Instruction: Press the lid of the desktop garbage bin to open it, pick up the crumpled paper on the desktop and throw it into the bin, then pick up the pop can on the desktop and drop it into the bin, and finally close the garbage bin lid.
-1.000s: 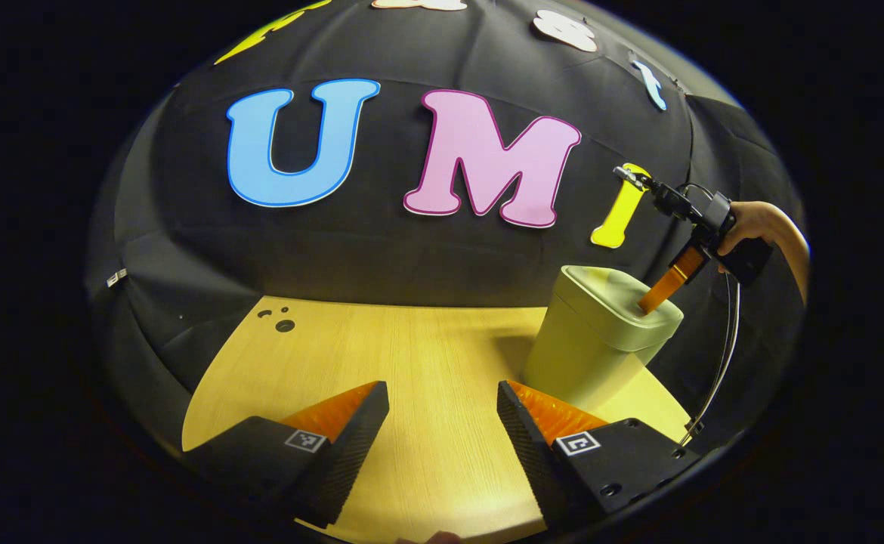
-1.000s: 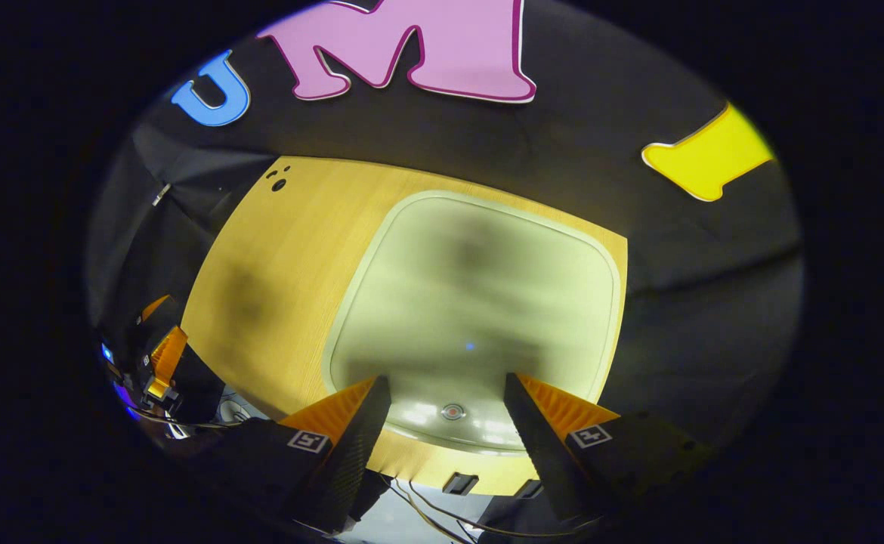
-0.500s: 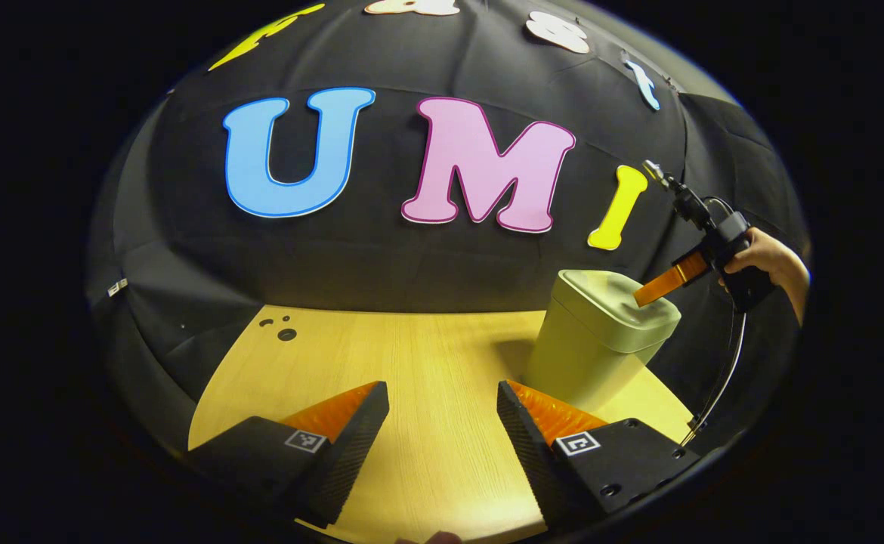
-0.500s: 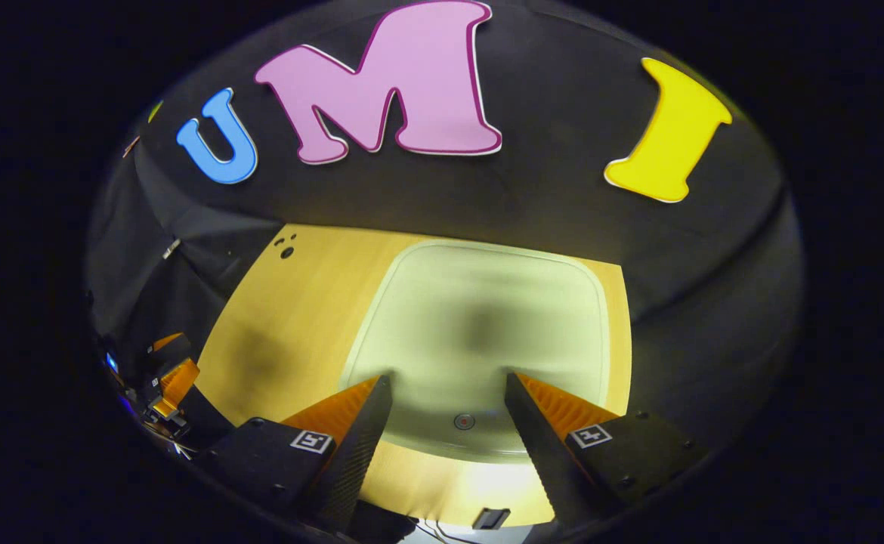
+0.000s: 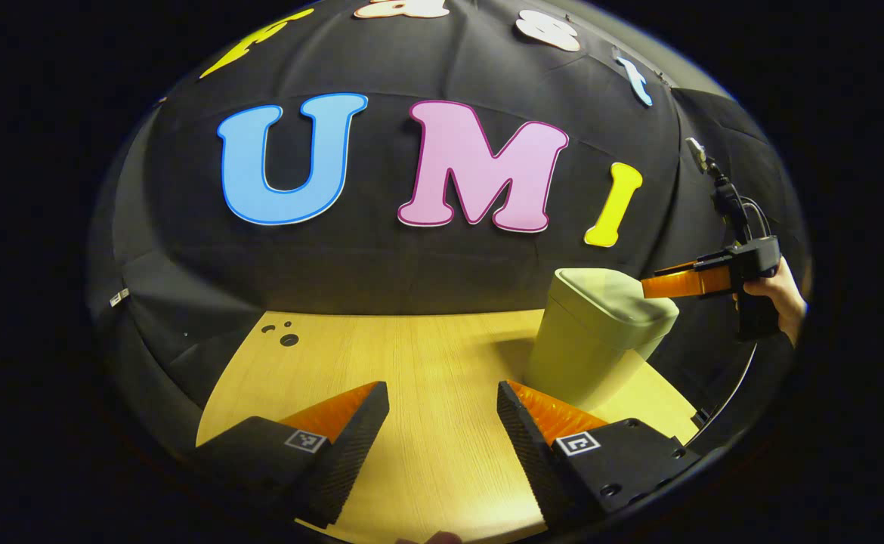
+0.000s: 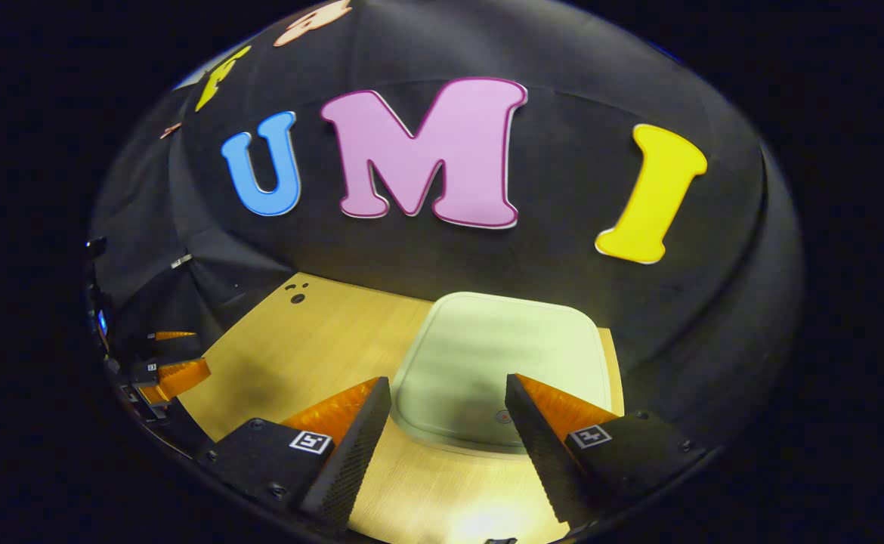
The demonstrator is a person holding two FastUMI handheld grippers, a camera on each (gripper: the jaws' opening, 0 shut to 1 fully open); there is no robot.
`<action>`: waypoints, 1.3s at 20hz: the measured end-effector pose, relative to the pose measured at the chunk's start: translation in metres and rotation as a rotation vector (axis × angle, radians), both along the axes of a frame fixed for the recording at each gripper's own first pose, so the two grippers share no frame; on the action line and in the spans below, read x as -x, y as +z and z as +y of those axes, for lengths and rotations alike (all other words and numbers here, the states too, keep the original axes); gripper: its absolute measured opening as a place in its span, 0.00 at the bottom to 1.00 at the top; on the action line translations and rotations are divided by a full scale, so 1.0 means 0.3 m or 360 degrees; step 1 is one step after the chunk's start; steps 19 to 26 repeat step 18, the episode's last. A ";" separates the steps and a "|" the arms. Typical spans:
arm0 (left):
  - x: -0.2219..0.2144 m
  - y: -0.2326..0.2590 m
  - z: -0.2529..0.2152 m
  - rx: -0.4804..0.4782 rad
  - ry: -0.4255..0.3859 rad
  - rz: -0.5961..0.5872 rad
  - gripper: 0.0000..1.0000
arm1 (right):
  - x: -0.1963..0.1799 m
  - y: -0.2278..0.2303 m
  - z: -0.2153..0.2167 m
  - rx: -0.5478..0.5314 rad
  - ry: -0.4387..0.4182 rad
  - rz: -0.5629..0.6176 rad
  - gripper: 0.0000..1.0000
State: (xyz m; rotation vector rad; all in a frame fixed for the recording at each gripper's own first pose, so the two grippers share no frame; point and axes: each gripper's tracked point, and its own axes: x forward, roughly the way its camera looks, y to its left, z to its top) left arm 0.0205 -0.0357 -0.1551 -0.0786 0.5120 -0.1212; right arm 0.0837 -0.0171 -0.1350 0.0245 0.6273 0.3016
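Colours on my feeds: green bin, yellow wood desk, black cloth.

Bin (image 5: pixel 593 340) reads pale sage green w/ matching lid (image 6: pixel 487 355), plain, no pattern; I see a tiny red dot near the lid's front edge in right gripper view. Desk (image 5: pixel 412 355) is light yellow wood w/ fine straight grain, plus a few small black dots (image 5: pixel 283 336) at its far left corner. Wall cloth (image 5: pixel 381 257) behind is black. Both grippers carry small black-and-white square markers (image 5: pixel 576 443) on black bodies.
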 end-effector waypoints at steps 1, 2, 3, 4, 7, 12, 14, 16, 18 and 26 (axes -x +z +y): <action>0.000 0.005 -0.001 -0.0007 -0.0004 -0.0008 0.94 | 0.014 0.016 0.022 -0.0004 0.0020 -0.0037 0.98; 0.000 0.011 -0.002 -0.0011 -0.0008 -0.0014 0.94 | 0.030 0.034 0.051 -0.0017 0.0043 -0.0073 0.98; 0.001 0.013 -0.006 -0.0014 -0.0010 -0.0022 0.94 | 0.045 0.052 0.073 -0.0032 0.0052 -0.0104 0.97; 0.000 0.021 -0.006 -0.0014 -0.0011 -0.0030 0.94 | 0.058 0.071 0.095 -0.0043 0.0062 -0.0138 0.97; 0.004 0.029 -0.009 -0.0013 -0.0013 -0.0049 0.94 | 0.101 0.104 0.141 -0.0052 0.0080 -0.0219 0.95; 0.006 0.060 -0.011 -0.0014 -0.0016 -0.0096 0.94 | 0.170 0.109 0.221 -0.0100 0.0092 -0.0271 0.94; 0.007 0.075 -0.009 -0.0020 -0.0023 -0.0121 0.94 | 0.190 0.117 0.240 -0.0095 0.0099 -0.0297 0.94; 0.013 0.090 -0.008 -0.0021 -0.0029 -0.0143 0.94 | 0.209 0.127 0.253 -0.0086 0.0098 -0.0326 0.94; 0.020 0.105 -0.003 -0.0020 -0.0033 -0.0167 0.94 | 0.229 0.140 0.267 -0.0093 0.0084 -0.0343 0.94; 0.020 0.105 -0.003 -0.0020 -0.0033 -0.0167 0.94 | 0.229 0.140 0.267 -0.0093 0.0084 -0.0343 0.94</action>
